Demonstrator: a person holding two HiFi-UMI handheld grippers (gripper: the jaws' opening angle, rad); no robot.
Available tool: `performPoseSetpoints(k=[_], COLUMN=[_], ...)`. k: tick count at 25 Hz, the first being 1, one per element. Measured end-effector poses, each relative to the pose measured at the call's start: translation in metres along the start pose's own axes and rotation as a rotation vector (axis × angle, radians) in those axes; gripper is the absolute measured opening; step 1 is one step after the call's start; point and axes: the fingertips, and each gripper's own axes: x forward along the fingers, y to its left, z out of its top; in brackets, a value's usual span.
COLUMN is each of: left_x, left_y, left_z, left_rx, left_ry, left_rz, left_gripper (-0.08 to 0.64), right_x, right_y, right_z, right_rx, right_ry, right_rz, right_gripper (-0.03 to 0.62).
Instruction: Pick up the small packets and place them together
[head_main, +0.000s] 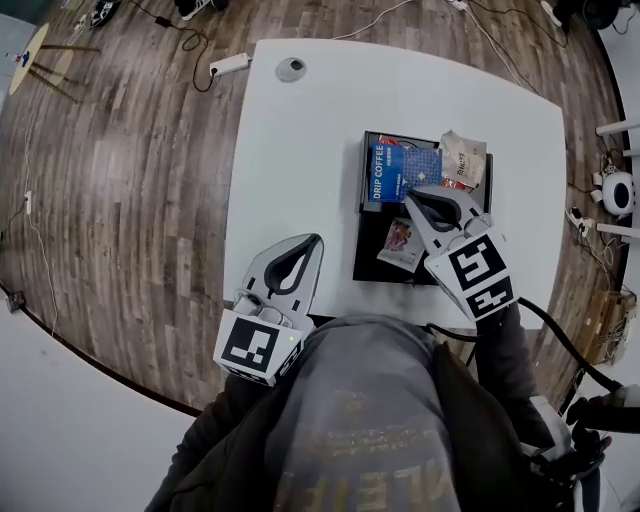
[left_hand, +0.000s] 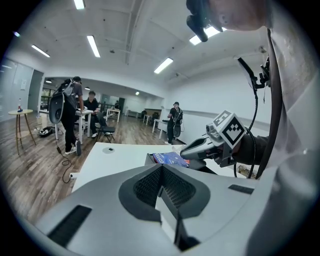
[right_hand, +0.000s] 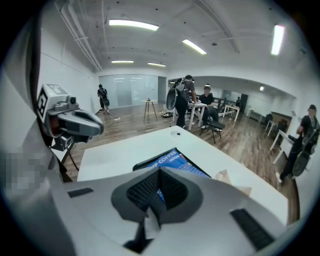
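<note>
Grey right gripper (head_main: 414, 199), jaws pressed together and empty, hovered over the black tray (head_main: 370, 250), tip above the blue packet (head_main: 390, 172); left gripper (head_main: 310, 243), likewise closed, hung short of the tray. Coming down unopened, it could shove that packet askew

Worktop: your white square table (head_main: 300, 160) stands on a brown wood-plank floor (head_main: 130, 200).
Tray: a flat black rectangular tray (head_main: 372, 245) lies right of centre, reaching towards the near edge.
Cable cap: a round grey disc (head_main: 291, 69) sits near the far left corner.
Power strip: a white bar (head_main: 230, 65) lies on the floor just off that corner.
Side table: a small round wooden table (head_main: 28, 58) stands well apart on your left.
</note>
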Motion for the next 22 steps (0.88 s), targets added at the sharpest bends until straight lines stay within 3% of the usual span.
performPoseSetpoints(k=[8,11,17,22], left_x=[0.007,0.006,-0.005,-0.012], left_y=[-0.038,-0.045,-0.047,-0.043], left_z=[-0.004,-0.004,-0.005,-0.009], left_rx=[0.040,0.053,0.062,0.058], left_ry=[0.011,0.016,0.022,0.023], left_rz=[-0.082,-0.088,-0.060,-0.035], left_gripper=[0.003,0.003,0.003,0.003], right_x=[-0.015,-0.003,0.017,0.029], right_y=[0.039,0.045,0.062,0.057], right_z=[-0.068,-0.087,-0.126,-0.142], right_rx=[-0.046,-0.093,-0.102,-0.069], right_ry=[0.091,0.153,0.303,0.328], right_rz=[0.119,0.105,0.177,0.159], right_gripper=[0.005,0.109,0.265,0.285])
